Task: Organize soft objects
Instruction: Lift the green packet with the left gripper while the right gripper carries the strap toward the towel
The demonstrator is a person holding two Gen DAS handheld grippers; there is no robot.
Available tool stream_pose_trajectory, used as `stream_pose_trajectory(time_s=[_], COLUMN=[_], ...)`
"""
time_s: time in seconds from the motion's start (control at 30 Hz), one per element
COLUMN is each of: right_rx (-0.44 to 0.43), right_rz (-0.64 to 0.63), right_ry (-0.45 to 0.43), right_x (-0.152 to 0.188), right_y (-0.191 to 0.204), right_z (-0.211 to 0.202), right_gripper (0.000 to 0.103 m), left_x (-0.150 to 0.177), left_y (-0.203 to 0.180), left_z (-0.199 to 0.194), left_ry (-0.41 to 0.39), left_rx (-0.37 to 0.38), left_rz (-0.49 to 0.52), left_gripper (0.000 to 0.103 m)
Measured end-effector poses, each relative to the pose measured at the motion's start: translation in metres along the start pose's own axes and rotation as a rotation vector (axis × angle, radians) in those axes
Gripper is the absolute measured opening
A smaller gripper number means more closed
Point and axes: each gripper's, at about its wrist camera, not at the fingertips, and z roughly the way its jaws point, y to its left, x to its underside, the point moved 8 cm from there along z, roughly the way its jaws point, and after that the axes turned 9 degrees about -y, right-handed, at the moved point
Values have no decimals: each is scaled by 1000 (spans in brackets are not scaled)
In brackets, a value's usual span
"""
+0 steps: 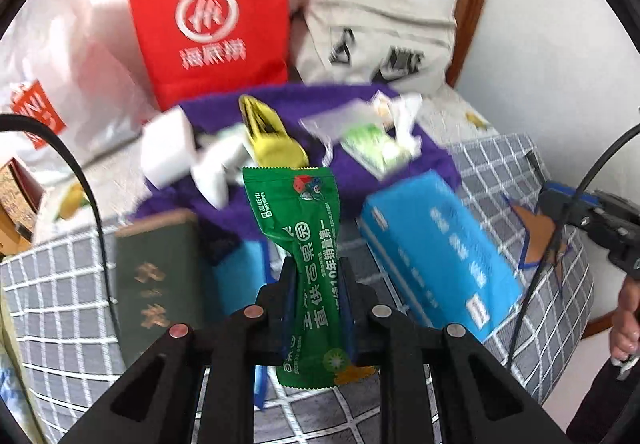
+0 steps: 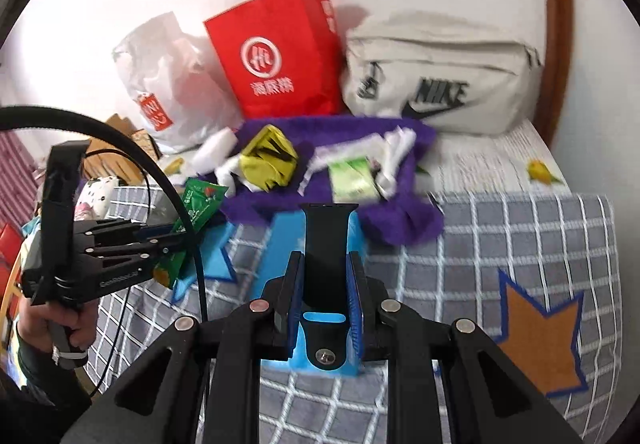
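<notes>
My left gripper (image 1: 318, 272) is shut on a green wet-wipes packet (image 1: 304, 236), held upright above the checked bedcover; the left gripper (image 2: 176, 240) and its green packet (image 2: 200, 204) also show in the right wrist view. My right gripper (image 2: 326, 268) is shut on a black watch strap (image 2: 326, 244), held over a blue box (image 2: 288, 240). Beyond lies a purple towel (image 2: 400, 212) with a yellow foil packet (image 2: 270, 160), a light green packet (image 2: 352, 180) and white soft items (image 2: 216, 152) on it.
A red paper bag (image 2: 280, 52), a white plastic bag (image 2: 168, 80) and a beige Nike bag (image 2: 440, 76) stand against the wall. A blue tissue box (image 1: 436, 252) and a green book (image 1: 156, 280) lie on the grey checked bedcover (image 2: 500, 236). Cables hang at both sides.
</notes>
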Motion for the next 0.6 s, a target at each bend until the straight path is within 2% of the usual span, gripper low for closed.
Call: stream_pose_trajectory(time_s=[0.17,0.3,0.6], right_rx=[-46,-65,-18], right_rz=[-9,-12,25], right_ry=[-17,-30,25], right_x=[-28,-50,-79], right_y=[10,10,-18], right_z=[17,36,114], right_gripper=[21,21,21], left_x=[-36,-58,-101], left_y=[23,38,64], left_z=[-17,-19,32], left_ry=[-51,-64,-28], left_rx=[-45,-52,-16], left_rz=[-7,-15,-81], left_gripper=[18,18,18])
